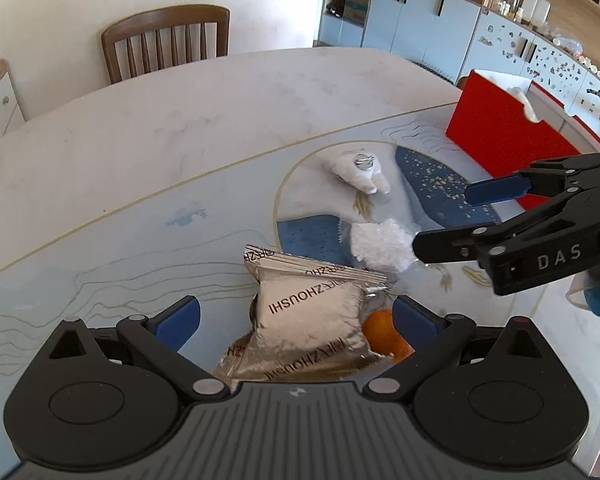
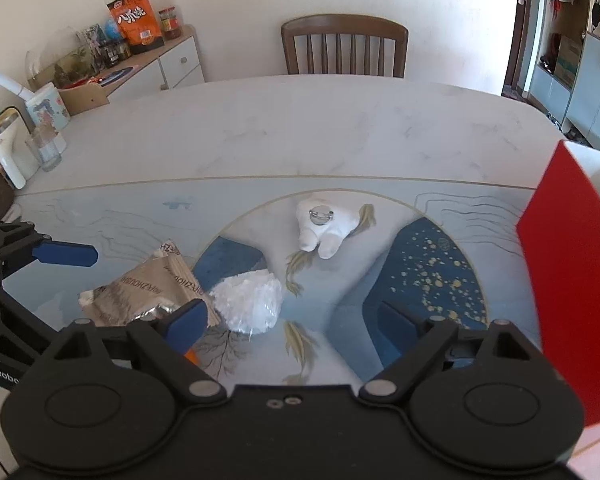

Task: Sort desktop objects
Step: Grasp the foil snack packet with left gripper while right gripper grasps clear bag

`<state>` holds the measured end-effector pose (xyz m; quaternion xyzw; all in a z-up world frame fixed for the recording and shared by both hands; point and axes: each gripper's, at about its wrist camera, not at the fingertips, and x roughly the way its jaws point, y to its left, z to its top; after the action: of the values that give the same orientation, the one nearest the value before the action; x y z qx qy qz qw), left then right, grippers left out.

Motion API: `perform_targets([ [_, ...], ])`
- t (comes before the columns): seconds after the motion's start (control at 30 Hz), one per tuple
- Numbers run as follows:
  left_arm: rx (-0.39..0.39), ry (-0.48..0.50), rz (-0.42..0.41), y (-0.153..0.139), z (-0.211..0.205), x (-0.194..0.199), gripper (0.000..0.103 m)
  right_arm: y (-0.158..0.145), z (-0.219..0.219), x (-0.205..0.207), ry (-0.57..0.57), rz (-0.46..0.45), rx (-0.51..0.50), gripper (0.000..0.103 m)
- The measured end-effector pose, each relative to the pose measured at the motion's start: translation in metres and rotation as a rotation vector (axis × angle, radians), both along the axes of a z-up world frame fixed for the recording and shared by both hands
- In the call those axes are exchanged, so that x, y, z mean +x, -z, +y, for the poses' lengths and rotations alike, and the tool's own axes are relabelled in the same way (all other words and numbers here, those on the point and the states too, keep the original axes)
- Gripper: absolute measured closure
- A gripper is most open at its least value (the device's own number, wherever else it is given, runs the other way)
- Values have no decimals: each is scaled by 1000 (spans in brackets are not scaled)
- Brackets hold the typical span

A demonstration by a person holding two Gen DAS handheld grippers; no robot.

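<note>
Brown wooden chair (image 2: 344,44) at the far edge of the counter (image 2: 300,120), straight ahead of the right tool. Low white cabinet (image 2: 160,68) far ahead to its left, carrying an orange snack bag (image 2: 134,14) and a jar (image 2: 170,22). Blue cupboards (image 1: 416,16) far ahead-right of the left tool.

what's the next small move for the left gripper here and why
Probably ease the left gripper forward and down, then close on the foil packet. Its jaws are open with the packet lying between the fingers, not yet pinched. An orange sits tucked against the packet's right side, so keep the grip on the foil alone. The right gripper is open and holds nothing.
</note>
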<state>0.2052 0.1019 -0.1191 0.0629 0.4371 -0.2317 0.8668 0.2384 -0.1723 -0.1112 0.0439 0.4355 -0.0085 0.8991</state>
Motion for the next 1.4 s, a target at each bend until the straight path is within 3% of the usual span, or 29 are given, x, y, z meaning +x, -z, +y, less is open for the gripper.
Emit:
perform_targets([
  [0.3, 1, -31, 49, 15, 5, 16, 0, 19, 7, 20, -13, 40, -12, 19],
  [0.7, 3, 3, 57, 24, 4, 22, 3, 33, 18, 32, -39, 59, -22, 32],
  [0.9, 1, 17, 48, 23, 1, 23, 13, 31, 18, 34, -32, 53, -37, 45],
  [1.07, -7, 26, 43, 20, 0, 22, 39, 31, 17, 32, -19, 52, -53, 53],
  [1.4, -5, -53, 62, 14, 9, 21, 43, 29, 4, 16, 13, 63, -54, 58],
])
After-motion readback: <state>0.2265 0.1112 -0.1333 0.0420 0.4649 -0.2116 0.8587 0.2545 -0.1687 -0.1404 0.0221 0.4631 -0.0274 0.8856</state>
